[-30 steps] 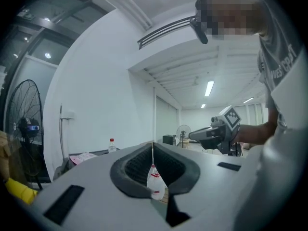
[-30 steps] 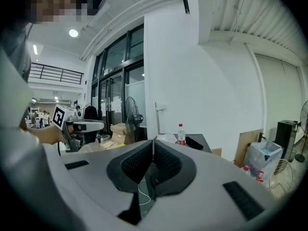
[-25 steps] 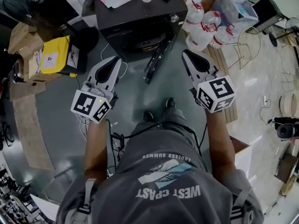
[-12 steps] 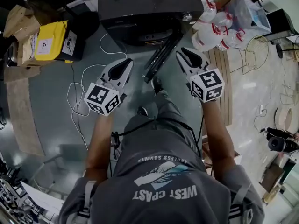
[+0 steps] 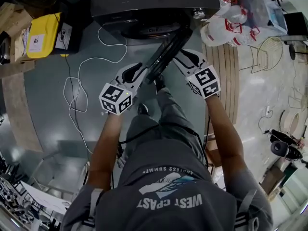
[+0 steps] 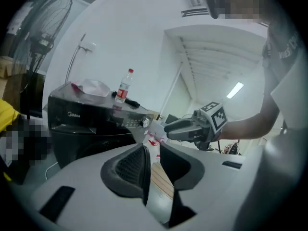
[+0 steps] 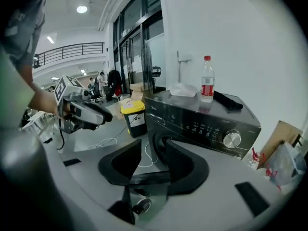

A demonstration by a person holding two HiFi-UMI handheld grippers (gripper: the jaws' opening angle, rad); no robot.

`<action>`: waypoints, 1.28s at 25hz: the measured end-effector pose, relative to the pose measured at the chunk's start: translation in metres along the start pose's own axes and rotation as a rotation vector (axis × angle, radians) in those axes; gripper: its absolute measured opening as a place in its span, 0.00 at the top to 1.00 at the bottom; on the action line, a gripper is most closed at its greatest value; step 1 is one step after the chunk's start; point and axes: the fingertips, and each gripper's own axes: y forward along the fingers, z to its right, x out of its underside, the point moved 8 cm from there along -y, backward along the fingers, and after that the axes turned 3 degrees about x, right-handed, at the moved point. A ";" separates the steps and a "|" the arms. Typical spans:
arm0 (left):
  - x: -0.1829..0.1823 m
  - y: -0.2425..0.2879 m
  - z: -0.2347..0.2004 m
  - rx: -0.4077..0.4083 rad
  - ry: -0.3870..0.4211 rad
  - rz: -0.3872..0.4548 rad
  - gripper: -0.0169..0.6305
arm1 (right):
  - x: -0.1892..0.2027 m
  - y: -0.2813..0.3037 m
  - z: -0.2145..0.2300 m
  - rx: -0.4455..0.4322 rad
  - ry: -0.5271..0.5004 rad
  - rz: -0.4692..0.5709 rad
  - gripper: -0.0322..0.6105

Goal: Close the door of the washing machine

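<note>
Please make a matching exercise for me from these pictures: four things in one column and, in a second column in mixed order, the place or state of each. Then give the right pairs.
Column 1
1. washing machine door
2. water bottle
3. yellow-lidded bin
4. plastic jugs

Column 2
A. to the right of the washing machine in the head view
B. swung open
C. standing on top of the washing machine
D. to the left of the washing machine in the head view

Pairs: 1-B, 2-C, 3-D, 4-A

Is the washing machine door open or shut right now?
Open. In the head view the door stands swung well out from the front of the washing machine, seen edge-on, and the drum opening is left uncovered.
</note>
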 end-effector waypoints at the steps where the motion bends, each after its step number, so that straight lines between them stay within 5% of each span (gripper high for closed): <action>1: 0.009 0.007 -0.003 -0.001 -0.011 -0.010 0.80 | 0.006 0.007 0.002 -0.013 -0.020 -0.019 0.67; 10: 0.077 0.063 -0.022 -0.031 -0.118 -0.100 0.69 | 0.064 0.057 0.013 -0.111 -0.221 -0.183 0.63; 22: 0.125 0.114 -0.026 -0.072 -0.173 -0.188 0.68 | 0.102 0.093 0.014 -0.230 -0.706 -0.281 0.61; 32: 0.128 0.126 -0.044 -0.130 -0.117 -0.225 0.68 | 0.090 0.114 0.009 -0.246 -0.695 -0.220 0.70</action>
